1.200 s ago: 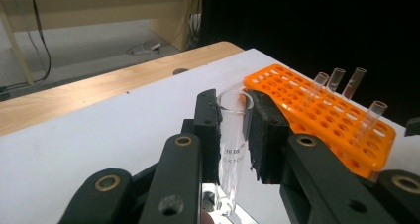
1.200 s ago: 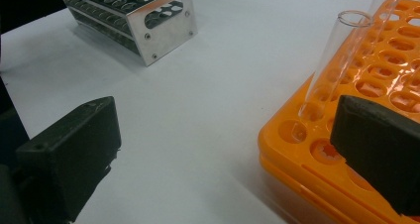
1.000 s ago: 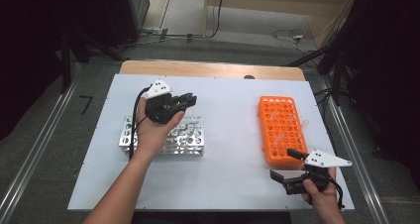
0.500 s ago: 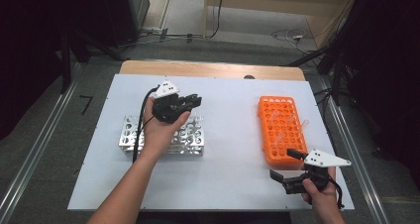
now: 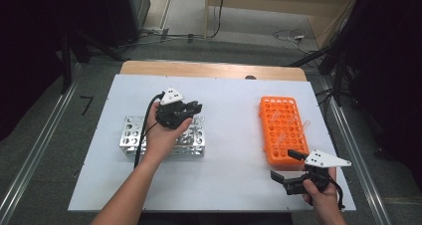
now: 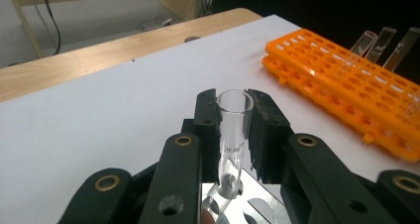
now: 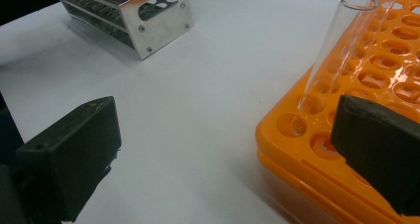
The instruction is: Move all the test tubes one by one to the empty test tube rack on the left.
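A: From the high view, we see our left gripper (image 5: 193, 107) held over the metal rack (image 5: 130, 135) on the white table (image 5: 229, 130), near the rack's right end. Our right gripper (image 5: 286, 165) sits low at the near right corner, just beside the near end of the orange rack (image 5: 279, 116).

B: And the clear tubes (image 5: 278, 116) standing tilted in that orange rack are faint from up here.

A: In the left gripper view, our jaws are clamped on a glass test tube (image 6: 233, 135), open mouth up, pads pressing both sides. Its bottom end sits at the top plate of the metal rack (image 6: 257, 204), by a hole. We cannot tell whether it has entered the hole.

B: The orange rack (image 6: 346, 80) lies well apart at the right, with three tubes (image 6: 381, 45) leaning out of it.

A: In the right gripper view, our jaws stand wide with nothing between them. One tube (image 7: 337, 45) leans in the orange rack (image 7: 317, 149) near our right pad; the metal rack (image 7: 148, 21) is far off.
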Available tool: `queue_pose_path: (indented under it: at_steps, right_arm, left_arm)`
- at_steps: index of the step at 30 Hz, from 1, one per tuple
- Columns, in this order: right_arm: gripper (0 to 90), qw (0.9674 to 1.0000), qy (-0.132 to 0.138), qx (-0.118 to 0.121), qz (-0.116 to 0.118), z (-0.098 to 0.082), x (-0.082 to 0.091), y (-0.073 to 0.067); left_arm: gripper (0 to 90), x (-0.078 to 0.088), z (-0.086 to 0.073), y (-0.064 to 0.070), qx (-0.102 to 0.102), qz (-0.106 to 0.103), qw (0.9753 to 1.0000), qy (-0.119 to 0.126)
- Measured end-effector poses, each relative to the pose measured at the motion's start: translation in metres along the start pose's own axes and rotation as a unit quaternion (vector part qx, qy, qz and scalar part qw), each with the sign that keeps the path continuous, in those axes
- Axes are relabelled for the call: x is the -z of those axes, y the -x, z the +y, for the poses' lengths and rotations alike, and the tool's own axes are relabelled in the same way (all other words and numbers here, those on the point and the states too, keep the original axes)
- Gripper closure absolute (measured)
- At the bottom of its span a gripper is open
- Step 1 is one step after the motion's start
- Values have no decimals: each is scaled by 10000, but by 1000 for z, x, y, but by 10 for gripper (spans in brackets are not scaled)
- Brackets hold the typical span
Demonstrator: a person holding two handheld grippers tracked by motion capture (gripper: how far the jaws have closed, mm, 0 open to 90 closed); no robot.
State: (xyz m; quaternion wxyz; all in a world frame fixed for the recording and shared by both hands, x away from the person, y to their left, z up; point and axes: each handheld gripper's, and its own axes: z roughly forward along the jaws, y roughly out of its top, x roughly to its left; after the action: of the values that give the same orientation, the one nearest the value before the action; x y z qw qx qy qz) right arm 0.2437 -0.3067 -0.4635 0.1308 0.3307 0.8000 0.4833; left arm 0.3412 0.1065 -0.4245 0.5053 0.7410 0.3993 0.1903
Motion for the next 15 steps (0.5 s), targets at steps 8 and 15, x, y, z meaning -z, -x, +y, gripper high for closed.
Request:
queue_pose_path:
  at_steps: [8,15]
  right_arm:
    - [0,10000,-22,-24,-1,0,-1,-2]
    - [0,10000,-32,-2,-7,0,-2,-1]
  left_arm:
    - [753,-4,-6,1,6,-19,9996,-288]
    - [692,-6,-8,0,37,76,9989,-465]
